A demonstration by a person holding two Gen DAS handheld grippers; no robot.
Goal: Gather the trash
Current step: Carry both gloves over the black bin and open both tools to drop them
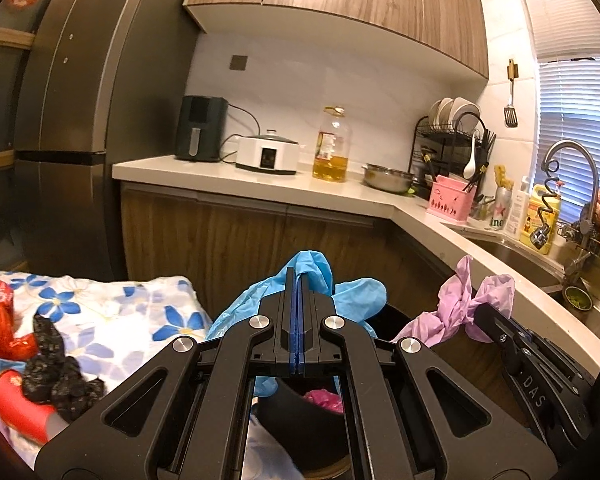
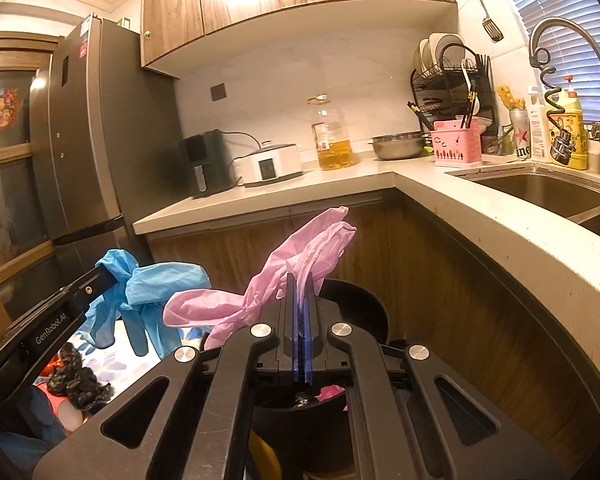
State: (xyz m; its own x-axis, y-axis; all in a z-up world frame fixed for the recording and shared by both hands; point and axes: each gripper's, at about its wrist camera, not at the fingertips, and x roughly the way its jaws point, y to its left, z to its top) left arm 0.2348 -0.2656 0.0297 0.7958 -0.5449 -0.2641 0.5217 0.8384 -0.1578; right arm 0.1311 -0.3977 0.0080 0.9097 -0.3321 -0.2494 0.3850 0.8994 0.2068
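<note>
My left gripper (image 1: 299, 276) is shut on a blue disposable glove (image 1: 352, 294), which hangs crumpled around its fingers; both also show in the right wrist view, gripper (image 2: 104, 270) and glove (image 2: 152, 280). My right gripper (image 2: 300, 280) is shut on a pink disposable glove (image 2: 296, 264), also seen in the left wrist view (image 1: 456, 304). Both grippers hover above a black trash bin (image 2: 364, 312) standing on the floor by the cabinets, with pink trash (image 2: 332, 392) inside it.
A table with a blue-flowered cloth (image 1: 112, 312) lies to the left, holding red wrappers (image 1: 0, 320) and black crumpled scraps (image 1: 60, 380). The L-shaped counter (image 2: 500, 232) with sink (image 2: 548, 192), oil bottle (image 1: 331, 148) and appliances runs behind and right. A fridge (image 1: 80, 120) stands left.
</note>
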